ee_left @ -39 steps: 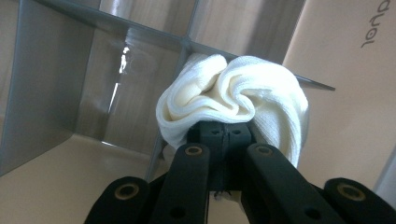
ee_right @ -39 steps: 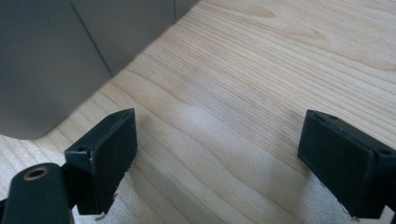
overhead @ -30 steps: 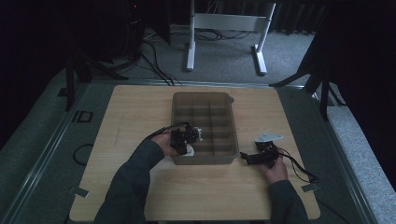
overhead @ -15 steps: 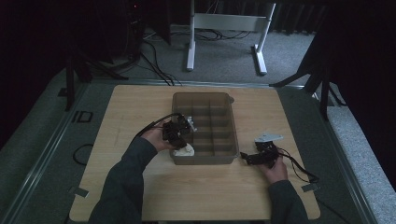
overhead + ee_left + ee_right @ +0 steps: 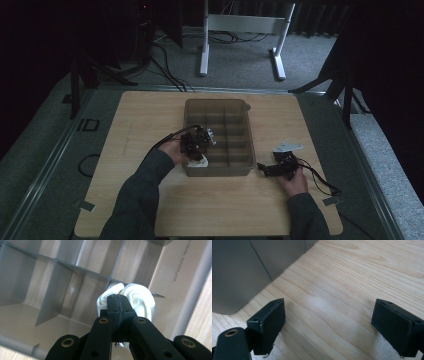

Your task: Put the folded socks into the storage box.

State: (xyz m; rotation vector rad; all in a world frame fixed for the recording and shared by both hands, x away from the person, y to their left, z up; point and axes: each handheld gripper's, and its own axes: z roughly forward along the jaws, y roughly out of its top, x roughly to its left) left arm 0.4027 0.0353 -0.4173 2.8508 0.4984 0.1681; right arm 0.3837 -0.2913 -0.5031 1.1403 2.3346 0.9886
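My left gripper (image 5: 117,298) pinches a white cloth (image 5: 136,300) by a fold, above the tray (image 5: 192,107) compartments just ahead. It looks soft, light and floppy; a bunched fold grips best. My right gripper (image 5: 329,322) rests wide open on the surface (image 5: 362,277).

Faint embossed lettering on the tray wall (image 5: 175,270), too blurred to read
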